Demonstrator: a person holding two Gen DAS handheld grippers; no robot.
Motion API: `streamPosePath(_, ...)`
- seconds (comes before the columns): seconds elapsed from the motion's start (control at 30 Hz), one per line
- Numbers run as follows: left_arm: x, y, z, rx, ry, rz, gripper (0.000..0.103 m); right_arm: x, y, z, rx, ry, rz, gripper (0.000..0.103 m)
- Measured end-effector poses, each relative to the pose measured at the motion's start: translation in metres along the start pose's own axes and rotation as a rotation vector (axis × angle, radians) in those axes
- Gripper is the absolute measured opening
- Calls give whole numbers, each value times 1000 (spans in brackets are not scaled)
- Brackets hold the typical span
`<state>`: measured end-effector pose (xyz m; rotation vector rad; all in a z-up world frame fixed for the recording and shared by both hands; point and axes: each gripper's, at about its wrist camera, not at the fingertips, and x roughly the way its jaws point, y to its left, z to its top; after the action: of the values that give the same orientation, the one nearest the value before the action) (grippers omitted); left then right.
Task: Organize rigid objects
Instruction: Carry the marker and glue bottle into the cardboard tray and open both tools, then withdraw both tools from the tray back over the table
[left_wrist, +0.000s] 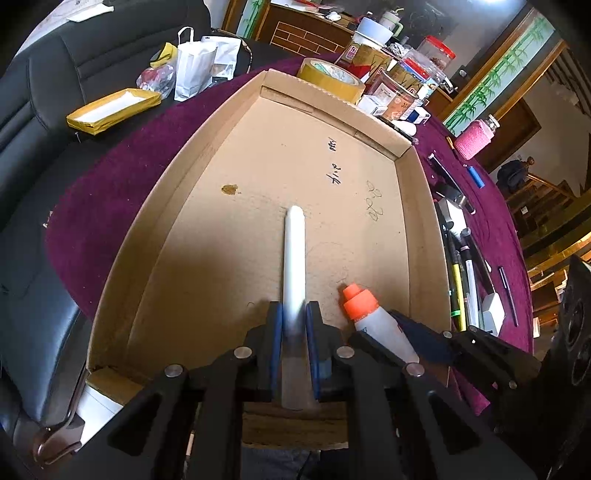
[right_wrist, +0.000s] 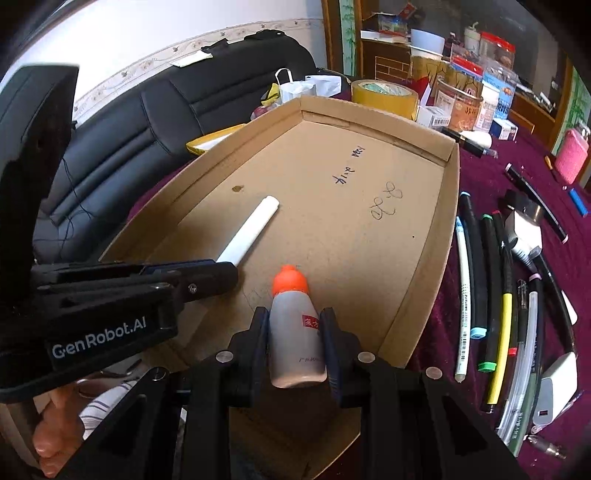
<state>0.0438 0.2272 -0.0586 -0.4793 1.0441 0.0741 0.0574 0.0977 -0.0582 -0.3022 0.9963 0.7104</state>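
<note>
A wide, shallow cardboard box (left_wrist: 207, 155) (right_wrist: 448, 206) lies on a purple cloth. My left gripper (left_wrist: 294, 314) is shut on a long white tube (left_wrist: 293, 258) (right_wrist: 251, 229), which reaches forward over the near part of the box floor. My right gripper (right_wrist: 295, 325) is shut on a small whitish bottle with an orange cap (right_wrist: 295, 325) (left_wrist: 364, 314), held low over the near right part of the box. In the right wrist view the left gripper (right_wrist: 221, 277) comes in from the left. Whether tube or bottle touches the cardboard I cannot tell.
Right of the box, several pens and markers (right_wrist: 476, 280) (left_wrist: 460, 291), white chargers (right_wrist: 557, 384) and a blue battery (left_wrist: 476, 177) lie on the cloth. A tape roll (left_wrist: 332, 77), jars and boxes stand beyond the far wall. A black sofa (left_wrist: 33, 122) with bags is at the left.
</note>
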Motion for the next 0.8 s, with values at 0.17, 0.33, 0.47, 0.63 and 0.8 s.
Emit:
streamPosePath(0.17, 0, -2, 0, 2, -5, -3, 19, -1, 1, -1, -13, -1, 17, 40)
streamPosePath(0.33, -5, -6, -1, -3, -20, -12, 32, -13, 1, -3, -26, -37, 22, 60)
streamPosePath(0.47, -20, -10, -3, -16, -66, -5, 45, -30, -7, -8, -6, -76, 64, 61)
streamPosePath(0.63, -38, -36, -10, 27, -113, -14, 53, -63, -30, -29, 68, -131, 130, 63)
streamPosePath(0.8, -44, -82, -27, 120, -128, -37, 60, -93, -55, -65, 113, -172, 137, 66)
